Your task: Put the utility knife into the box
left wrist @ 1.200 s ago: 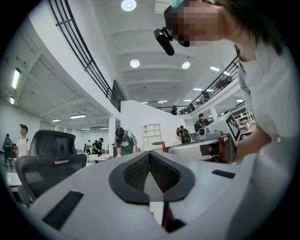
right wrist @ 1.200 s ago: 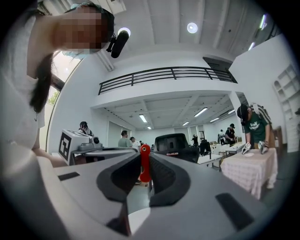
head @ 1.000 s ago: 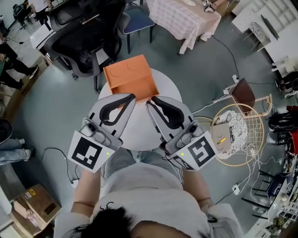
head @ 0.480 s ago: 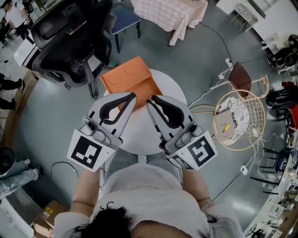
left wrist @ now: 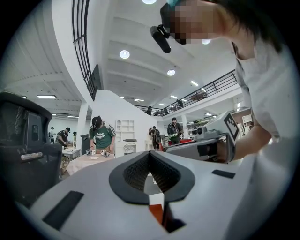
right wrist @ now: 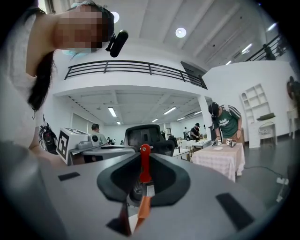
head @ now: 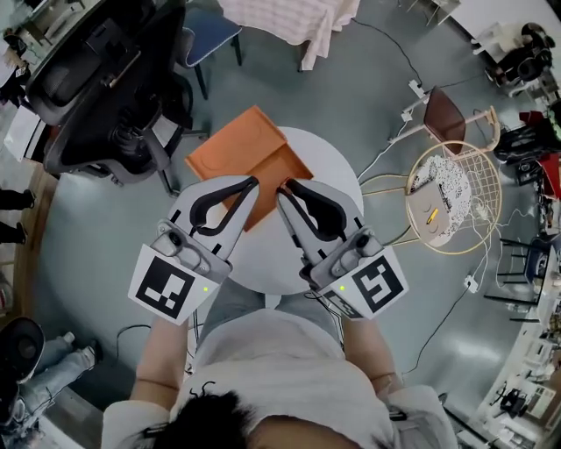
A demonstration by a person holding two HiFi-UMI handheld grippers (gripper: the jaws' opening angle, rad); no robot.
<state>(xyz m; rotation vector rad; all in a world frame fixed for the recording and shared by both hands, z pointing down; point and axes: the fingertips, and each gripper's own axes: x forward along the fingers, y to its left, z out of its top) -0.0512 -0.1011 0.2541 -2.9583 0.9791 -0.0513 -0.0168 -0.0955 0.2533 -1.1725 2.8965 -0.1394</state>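
An orange box [head: 241,149] lies on the round white table [head: 337,175], just beyond both grippers. My right gripper [head: 283,186] is shut on a slim red utility knife [right wrist: 145,166], whose rounded end pokes out past the fingertips. In the head view the knife is hidden by the jaws. My left gripper [head: 252,181] is shut with nothing in it, its tip over the box's near edge. In the left gripper view the left gripper [left wrist: 150,153] shows a strip of table and orange box [left wrist: 157,213] through the gap behind its closed pads.
A black office chair [head: 96,79] stands at the far left. A round wire basket stool [head: 451,197] and a brown chair [head: 443,110] are on the right, with cables on the floor. A cloth-covered table [head: 289,17] is at the back. People stand in the background.
The head view has swung, so the box, chair and basket stool sit differently in the frame. Both grippers keep the same shut pose over the table's near side.
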